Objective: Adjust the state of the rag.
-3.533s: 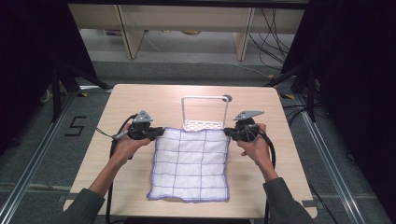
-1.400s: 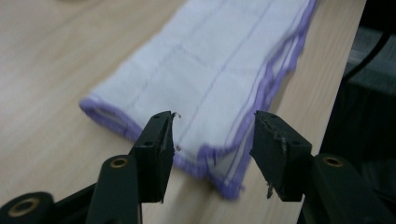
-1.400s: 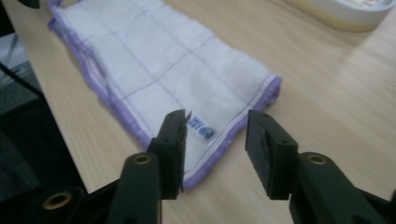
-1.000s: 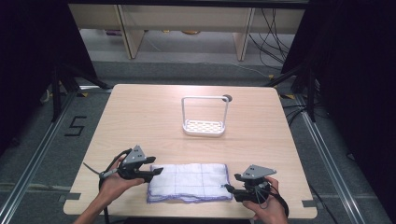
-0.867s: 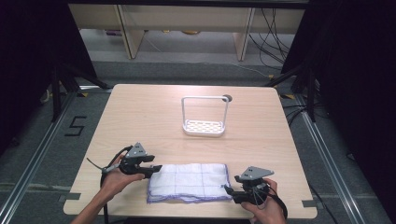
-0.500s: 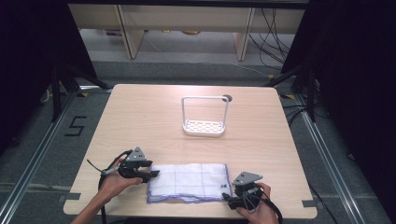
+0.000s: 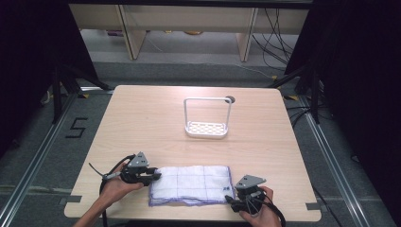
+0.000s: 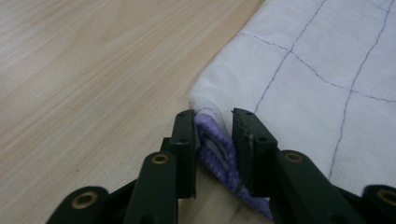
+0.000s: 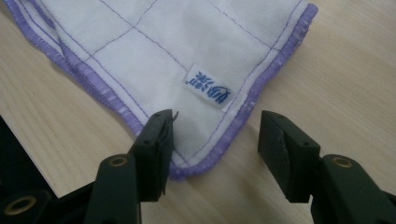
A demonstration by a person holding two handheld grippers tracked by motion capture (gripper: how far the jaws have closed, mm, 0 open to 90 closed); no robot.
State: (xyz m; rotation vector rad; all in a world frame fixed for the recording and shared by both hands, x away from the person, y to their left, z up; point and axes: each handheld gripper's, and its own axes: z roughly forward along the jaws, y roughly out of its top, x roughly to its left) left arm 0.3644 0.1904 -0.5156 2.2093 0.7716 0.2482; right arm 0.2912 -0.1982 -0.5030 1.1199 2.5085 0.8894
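1. Folding work in hand: a white cloth [image 7: 191, 184] with purple grid lines and a purple hem lies folded into a long strip at the lower centre of the high view, near the front edge of the table [image 7: 142, 118].
2. Left gripper [image 7: 150, 177] sits at the strip's left end, lower left of the high view. In the left gripper view the jaws have just been closing and now stand narrow, with the cloth's corner [image 8: 212, 135] between them; the layered purple hem fills the gap and the pads appear to press on it. Judged reason: pinching the stacked layers together so the next fold carries them as one.
3. Right gripper [image 7: 232, 201] is at the strip's lower right corner. In the right gripper view its jaws have just been closing a little but stand wide apart, straddling the hemmed corner [image 9: 196, 161] near the small blue-printed label [image 9: 212, 87]; the left pad is at the cloth's edge, the right pad is over bare wood. Nothing gripped yet; it looks lined up to take that corner.
4. Container: a white wire-framed rack [image 7: 207, 118] with a perforated tray stands upright at the upper centre of the table, well apart from the cloth. Nothing is in it.
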